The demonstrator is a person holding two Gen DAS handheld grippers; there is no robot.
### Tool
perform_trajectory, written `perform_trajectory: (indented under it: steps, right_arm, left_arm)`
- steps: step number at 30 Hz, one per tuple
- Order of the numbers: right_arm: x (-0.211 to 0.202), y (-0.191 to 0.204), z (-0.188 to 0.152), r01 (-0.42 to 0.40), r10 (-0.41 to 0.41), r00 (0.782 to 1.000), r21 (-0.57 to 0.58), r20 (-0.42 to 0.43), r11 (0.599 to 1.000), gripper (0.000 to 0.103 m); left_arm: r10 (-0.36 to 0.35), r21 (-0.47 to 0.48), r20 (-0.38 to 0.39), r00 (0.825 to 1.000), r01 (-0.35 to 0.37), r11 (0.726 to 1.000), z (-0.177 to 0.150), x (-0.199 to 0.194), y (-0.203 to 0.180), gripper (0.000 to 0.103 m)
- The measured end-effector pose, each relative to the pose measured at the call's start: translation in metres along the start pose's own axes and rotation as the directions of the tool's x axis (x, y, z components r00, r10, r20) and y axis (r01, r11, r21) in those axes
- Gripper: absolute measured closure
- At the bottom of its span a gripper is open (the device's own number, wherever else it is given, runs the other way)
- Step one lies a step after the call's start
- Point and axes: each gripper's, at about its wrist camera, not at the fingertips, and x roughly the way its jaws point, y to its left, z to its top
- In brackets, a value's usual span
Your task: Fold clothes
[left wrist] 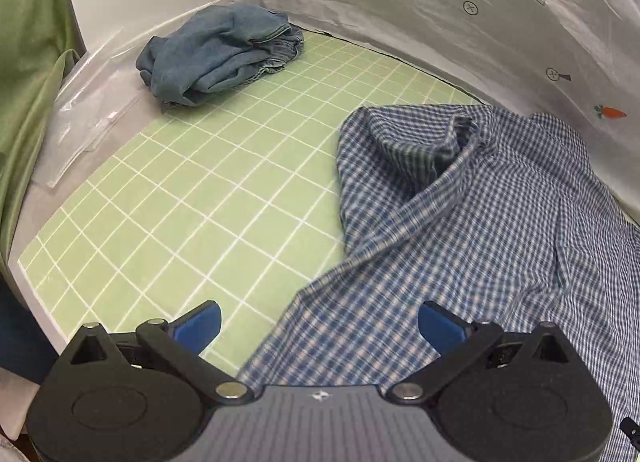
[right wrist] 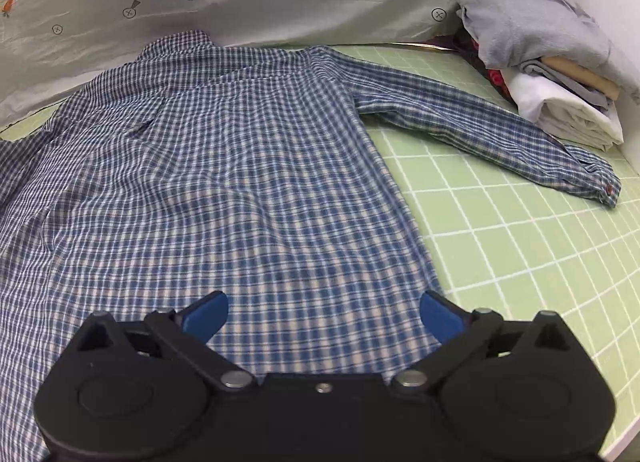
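Your left gripper (left wrist: 320, 328) is wide open, and nothing sits between its blue fingertips (left wrist: 202, 324). One fingertip is over the green mat (left wrist: 180, 197) with white squares. The other is over the blue checked shirt (left wrist: 460, 229). The shirt lies on the right side of the mat, with its collar (left wrist: 436, 141) standing up and a bit rumpled. Far off, at the back left of the mat, is a bunched-up pile of jeans (left wrist: 224, 51). A clear plastic bag (left wrist: 88, 117) lies just beside the jeans, off the mat's edge. A white sheet (left wrist: 440, 1) with a little carrot (left wrist: 611, 112) hangs behind.
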Motion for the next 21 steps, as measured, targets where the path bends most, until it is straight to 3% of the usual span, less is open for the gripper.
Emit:
perform_trajectory:
  steps: [9,16,17,19,21]
  right_arm:
    - [0.026,0.023,0.005,0.073,-0.063,0.995,0.145,-0.071,0.987,0.0]
    - [0.04,0.023,0.011,0.146,-0.121,0.984,0.21,-0.13,0.967,0.0]
    - [0.04,0.024,0.011,0.15,-0.124,0.984,0.213,-0.131,0.966,0.0]
    - [0.04,0.025,0.01,0.157,-0.13,0.983,0.22,-0.132,0.963,0.0]
    - [0.04,0.026,0.009,0.164,-0.137,0.982,0.228,-0.13,0.96,0.0]
  left_arm:
    - [-0.056,0.036,-0.062,0.997,0.058,0.998,0.064,0.062,0.014,0.0]
    - [-0.063,0.094,-0.147,0.987,0.077,0.993,0.087,0.112,-0.002,0.002]
    - [-0.064,0.1,-0.157,0.985,0.081,0.992,0.089,0.118,-0.005,0.003]
    - [-0.068,0.114,-0.162,0.984,0.088,0.99,0.088,0.124,-0.008,0.016]
    - [-0.071,0.137,-0.162,0.984,0.094,0.986,0.086,0.127,-0.011,0.021]
